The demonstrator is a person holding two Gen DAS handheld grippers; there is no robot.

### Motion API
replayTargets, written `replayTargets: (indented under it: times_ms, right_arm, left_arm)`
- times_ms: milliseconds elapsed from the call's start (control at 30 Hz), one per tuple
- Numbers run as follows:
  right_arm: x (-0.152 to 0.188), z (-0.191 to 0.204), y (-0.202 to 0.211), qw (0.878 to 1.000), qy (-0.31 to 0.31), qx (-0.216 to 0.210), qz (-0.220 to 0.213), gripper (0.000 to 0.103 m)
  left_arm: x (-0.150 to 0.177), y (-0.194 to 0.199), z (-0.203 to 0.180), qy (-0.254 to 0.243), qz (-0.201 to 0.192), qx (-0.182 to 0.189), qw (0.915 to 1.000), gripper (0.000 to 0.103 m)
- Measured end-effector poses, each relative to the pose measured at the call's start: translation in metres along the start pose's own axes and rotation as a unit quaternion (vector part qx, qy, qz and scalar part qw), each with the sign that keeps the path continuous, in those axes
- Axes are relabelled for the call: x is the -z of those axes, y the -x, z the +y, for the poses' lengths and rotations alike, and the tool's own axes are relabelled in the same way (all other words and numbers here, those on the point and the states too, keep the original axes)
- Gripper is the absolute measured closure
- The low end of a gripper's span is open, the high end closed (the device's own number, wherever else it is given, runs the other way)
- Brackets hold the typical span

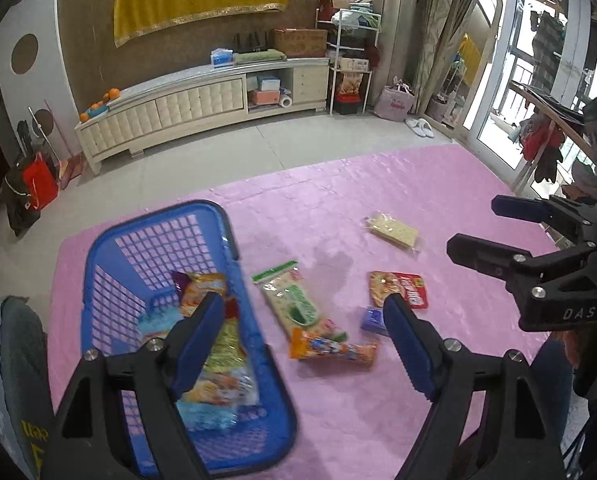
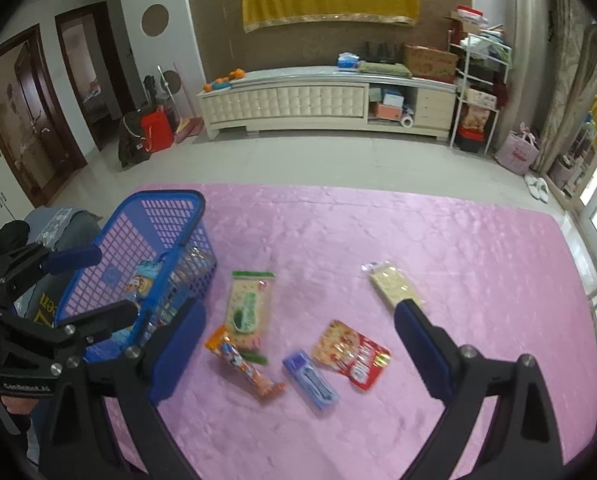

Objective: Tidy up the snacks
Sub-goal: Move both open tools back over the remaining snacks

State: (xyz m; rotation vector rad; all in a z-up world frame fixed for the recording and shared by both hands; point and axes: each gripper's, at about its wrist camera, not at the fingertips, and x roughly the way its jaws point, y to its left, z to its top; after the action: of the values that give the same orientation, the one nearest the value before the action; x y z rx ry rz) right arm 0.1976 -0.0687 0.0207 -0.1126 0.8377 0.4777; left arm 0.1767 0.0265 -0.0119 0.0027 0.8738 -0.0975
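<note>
A blue mesh basket (image 1: 110, 248) (image 2: 154, 216) stands at the left of the pink tablecloth (image 1: 378, 184) and holds several snack packs (image 1: 210, 364). Loose on the cloth lie a green-and-white pack (image 1: 286, 292) (image 2: 250, 300), an orange pack (image 1: 334, 350) (image 2: 244, 364), a small purple pack (image 1: 372, 320) (image 2: 310, 380), a red pack (image 1: 398, 288) (image 2: 354, 354) and a pale cracker pack (image 1: 392, 232) (image 2: 394, 284). My left gripper (image 1: 303, 300) (image 2: 116, 283) hangs open beside the basket's right rim, nothing between its fingers. My right gripper (image 1: 473, 224) (image 2: 300, 308) is open above the loose packs, holding nothing.
A chair with a grey cushion (image 1: 10, 352) stands against the table's left side, next to the basket. The cloth's far edge (image 2: 338, 188) drops to a tiled floor. A long cream cabinet (image 2: 322, 100) stands against the far wall.
</note>
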Motion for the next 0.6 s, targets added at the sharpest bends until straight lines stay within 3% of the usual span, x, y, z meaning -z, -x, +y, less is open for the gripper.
replayTargets:
  times_ms: [300, 600]
  right_arm:
    - [0.024, -0.042, 0.011, 1.000, -0.011, 0.016, 0.000, 0.006]
    - [0.049, -0.076, -0.008, 0.999, -0.007, 0.031, 0.013, 0.006]
  left_arm:
    - [0.008, -0.009, -0.048, 0.019, -0.002, -0.011, 0.9998, 0.023]
    - [0.023, -0.045, -0.084, 0.049, 0.001, -0.048, 0.9976, 0.023]
